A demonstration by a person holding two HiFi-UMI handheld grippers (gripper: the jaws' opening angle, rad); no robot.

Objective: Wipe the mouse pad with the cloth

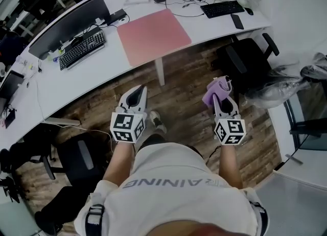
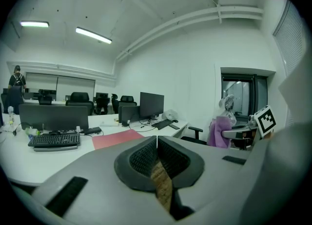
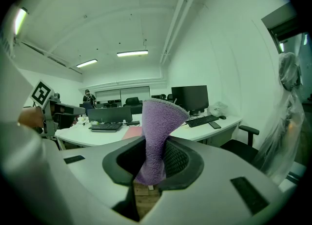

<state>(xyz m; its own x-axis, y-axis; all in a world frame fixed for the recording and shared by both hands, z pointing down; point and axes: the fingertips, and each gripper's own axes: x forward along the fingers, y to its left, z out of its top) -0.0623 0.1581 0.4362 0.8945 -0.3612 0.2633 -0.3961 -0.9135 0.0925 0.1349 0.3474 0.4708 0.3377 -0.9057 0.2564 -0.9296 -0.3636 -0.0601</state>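
A: The person's white shirt (image 1: 189, 189) sits nearest. What of the left gripper (image 1: 135, 94) beyond it?

B: Its jaws are pressed together, with nothing between them. The right gripper (image 1: 221, 98) is clamped on the purple cloth (image 1: 215, 89).

A: And the pink mouse pad (image 1: 153, 36)?

B: It lies flat at the front edge of the tabletop (image 1: 102, 69), well apart from both grippers, which hang over the wood floor (image 1: 179, 94).

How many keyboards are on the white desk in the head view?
2. One keyboard lies left of the pink mouse pad; the other lies to its right, near the view's top. Others may be out of frame.
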